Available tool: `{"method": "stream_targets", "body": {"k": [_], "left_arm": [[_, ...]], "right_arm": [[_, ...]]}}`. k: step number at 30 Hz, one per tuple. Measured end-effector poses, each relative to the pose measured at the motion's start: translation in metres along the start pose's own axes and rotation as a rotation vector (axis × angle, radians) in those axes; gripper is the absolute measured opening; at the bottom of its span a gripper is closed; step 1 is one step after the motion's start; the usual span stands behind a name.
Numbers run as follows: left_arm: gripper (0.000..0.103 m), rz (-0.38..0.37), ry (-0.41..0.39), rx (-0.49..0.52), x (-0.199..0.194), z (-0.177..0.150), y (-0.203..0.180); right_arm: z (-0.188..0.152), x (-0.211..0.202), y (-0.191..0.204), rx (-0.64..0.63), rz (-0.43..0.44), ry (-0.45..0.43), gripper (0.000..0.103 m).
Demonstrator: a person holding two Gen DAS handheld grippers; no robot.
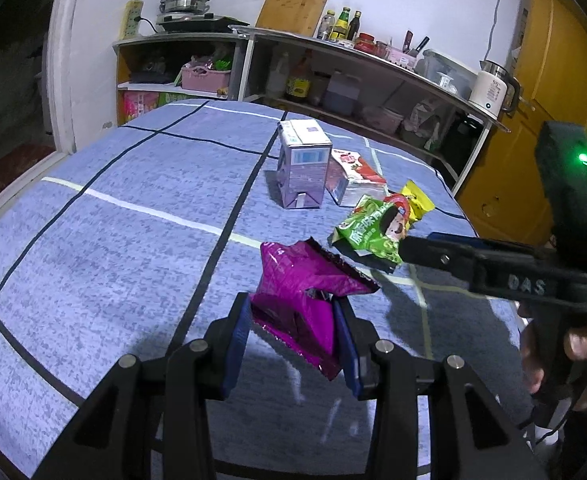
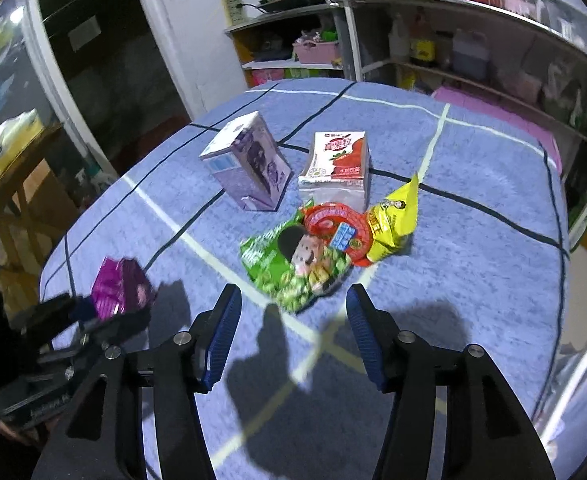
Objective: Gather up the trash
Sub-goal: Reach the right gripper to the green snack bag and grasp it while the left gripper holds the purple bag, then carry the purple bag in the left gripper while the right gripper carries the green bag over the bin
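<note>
Crinkled magenta foil sits pinched between the blue pads of our left gripper [image 1: 293, 332]: the purple snack wrapper [image 1: 301, 292] is clamped and looks lifted just clear of the blue checked tablecloth [image 1: 105, 232]. Our right gripper [image 2: 291, 328] hovers with its fingers spread wide and nothing between them, aimed at the green snack bag [image 2: 293, 260], which lies flat on the cloth beneath a red round wrapper [image 2: 335, 228] and touching a yellow packet [image 2: 393, 220]. Behind these stand a purple drink carton [image 2: 249, 164] and a strawberry milk carton [image 2: 339, 164]. We judge the collecting is early (one piece in hand, five still on the table), and the next move calls for closing the right fingers on the green bag's near edge. Beyond the table, shelves [image 1: 333, 76] hold bottles, a kettle [image 1: 491, 88] and a steel pot [image 1: 185, 0]; no bin is in view.
</note>
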State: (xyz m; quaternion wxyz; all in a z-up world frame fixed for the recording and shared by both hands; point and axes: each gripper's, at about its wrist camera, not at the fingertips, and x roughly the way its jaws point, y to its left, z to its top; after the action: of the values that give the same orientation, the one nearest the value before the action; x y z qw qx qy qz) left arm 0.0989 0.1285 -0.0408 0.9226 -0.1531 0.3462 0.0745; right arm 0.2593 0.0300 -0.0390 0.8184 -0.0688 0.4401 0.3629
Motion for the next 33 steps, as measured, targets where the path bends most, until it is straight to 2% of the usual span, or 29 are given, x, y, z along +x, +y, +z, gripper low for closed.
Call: {"method": "stream_targets", "body": {"k": [11,13,14,18,23,33], "left_arm": [[0.043,-0.012,0.007,-0.027,0.002,0.001,0.016],[0.043,-0.012,0.008,-0.029,0.003,0.001,0.017],[0.043,-0.012,0.009,-0.029,0.003,0.001,0.017],[0.043,-0.009,0.011,-0.031,0.004,0.001,0.018],[0.043,-0.011,0.01,-0.022,0.002,0.001,0.013],[0.043,-0.02,-0.005,0.011,-0.011,0.001,-0.007]], "right_arm": [[0.015,0.032,-0.01,0.076,0.015,0.049,0.056],[0.015,0.035,-0.01,0.079,0.015,0.055,0.047],[0.014,0.036,-0.01,0.078,0.015,0.057,0.035],[0.012,0.033,-0.01,0.079,0.018,0.05,0.024],[0.007,0.024,-0.008,0.073,0.013,0.029,0.019],[-0.018,-0.014,-0.015,0.118,0.012,-0.019,0.016]]}}
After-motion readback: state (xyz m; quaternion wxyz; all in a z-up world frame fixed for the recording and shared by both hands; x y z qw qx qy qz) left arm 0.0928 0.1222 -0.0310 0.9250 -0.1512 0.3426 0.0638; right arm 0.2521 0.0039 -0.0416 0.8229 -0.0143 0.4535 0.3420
